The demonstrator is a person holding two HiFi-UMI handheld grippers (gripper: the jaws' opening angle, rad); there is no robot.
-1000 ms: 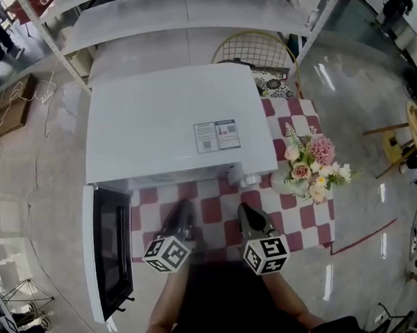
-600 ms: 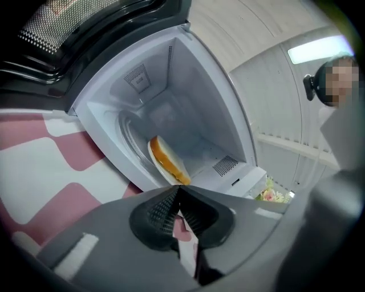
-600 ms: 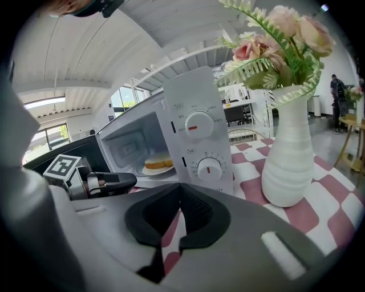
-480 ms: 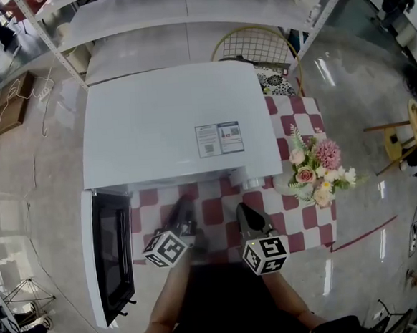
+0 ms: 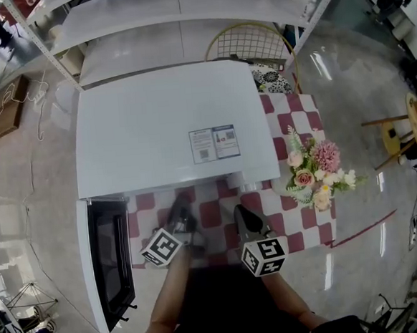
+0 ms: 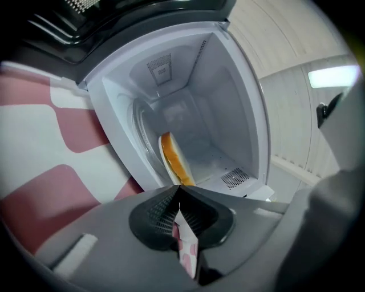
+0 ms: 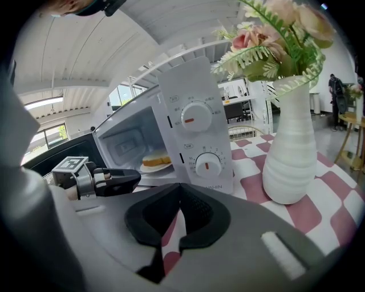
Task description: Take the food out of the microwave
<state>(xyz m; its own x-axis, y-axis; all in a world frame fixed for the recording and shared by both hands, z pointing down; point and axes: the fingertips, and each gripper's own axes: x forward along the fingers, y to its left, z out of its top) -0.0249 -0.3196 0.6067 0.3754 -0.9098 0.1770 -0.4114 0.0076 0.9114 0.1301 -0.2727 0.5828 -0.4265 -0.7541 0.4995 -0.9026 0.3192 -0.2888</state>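
Note:
The white microwave (image 5: 169,126) stands on a red-and-white checked cloth with its door (image 5: 108,260) swung open to the left. Inside the cavity, a yellow-crusted piece of food (image 6: 174,159) lies on a white plate (image 7: 155,166). My left gripper (image 5: 178,218) is just in front of the opening, rolled to one side, and its jaws (image 6: 178,189) are shut with nothing between them. My right gripper (image 5: 242,215) hovers over the cloth in front of the control panel (image 7: 197,134). It is shut (image 7: 180,187) and empty. The left gripper (image 7: 108,181) also shows in the right gripper view.
A white vase of pink flowers (image 5: 313,175) stands on the cloth right of the microwave, close to the right gripper (image 7: 291,151). A wire chair (image 5: 249,47) and shelving are behind the table. The glossy floor lies all around.
The left gripper has rolled about its own axis and shifted slightly in front of the microwave opening. The right gripper has stayed where it was.

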